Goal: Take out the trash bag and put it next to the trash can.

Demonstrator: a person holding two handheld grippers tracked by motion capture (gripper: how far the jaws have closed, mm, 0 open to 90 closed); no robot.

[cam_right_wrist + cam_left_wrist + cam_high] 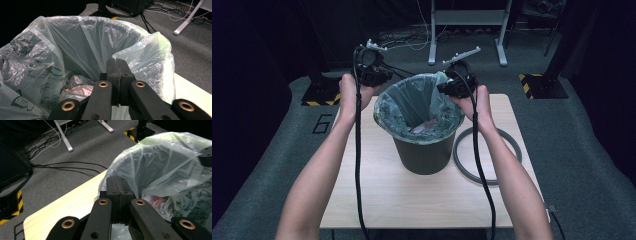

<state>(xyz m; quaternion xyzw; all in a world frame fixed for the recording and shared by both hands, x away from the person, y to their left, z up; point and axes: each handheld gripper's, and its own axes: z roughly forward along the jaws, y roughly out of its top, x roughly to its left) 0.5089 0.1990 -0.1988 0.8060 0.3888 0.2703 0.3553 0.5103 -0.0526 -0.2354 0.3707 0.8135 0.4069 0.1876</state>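
Tongs first: the left gripper [371, 67], at upper left of the high view, has its jaws pressed together on the edge of the pale green bin liner [419, 102]. The right gripper [457, 81], just right of centre, pinches the opposite edge likewise. Between them the liner's far edge rises above the dark bin [424, 155] mid-table [377, 195]; a grey ring [512, 145] lies to the right.

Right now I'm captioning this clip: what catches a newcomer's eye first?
The dark bin at the table's middle, lined with a pale green bag that holds crumpled rubbish. The left tongs and right tongs are each shut on the bag's raised far rim. A grey ring lies right of the bin.
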